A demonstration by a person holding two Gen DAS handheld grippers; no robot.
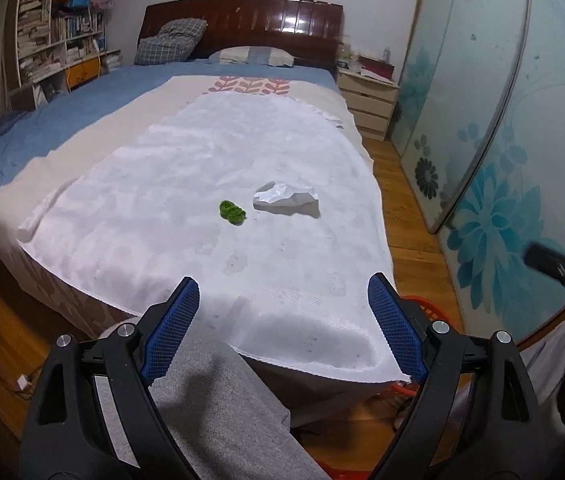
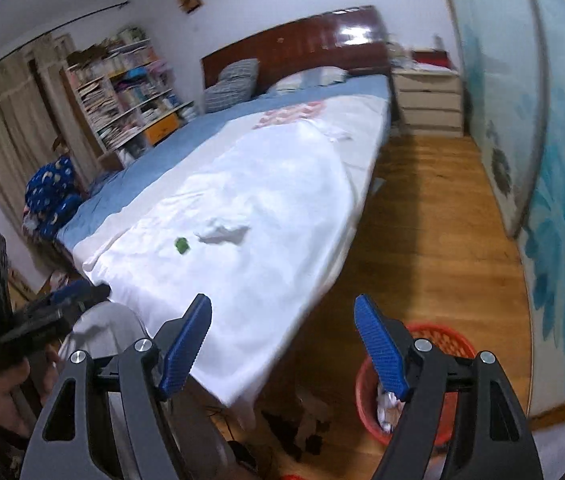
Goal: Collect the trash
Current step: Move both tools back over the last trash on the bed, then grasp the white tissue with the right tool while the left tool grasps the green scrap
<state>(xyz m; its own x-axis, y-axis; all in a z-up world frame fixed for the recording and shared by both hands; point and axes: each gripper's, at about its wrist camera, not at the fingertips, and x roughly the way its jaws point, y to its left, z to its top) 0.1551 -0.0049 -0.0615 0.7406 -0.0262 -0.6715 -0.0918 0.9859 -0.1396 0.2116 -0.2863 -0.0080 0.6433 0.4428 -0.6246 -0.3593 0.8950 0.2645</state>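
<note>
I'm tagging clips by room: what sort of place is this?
A bedroom, most likely: a large bed with a dark wooden headboard and pillows, a drawered nightstand beside it, and a packed bookshelf.

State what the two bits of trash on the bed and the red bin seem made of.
White wad: likely crumpled paper or tissue, matte, sharp creases. Green scrap: uncertain, perhaps plastic or foil, bumpy and bright. Red bin: apparently plastic, smooth rim, openwork sides.

No legible text or labels anywhere
</note>
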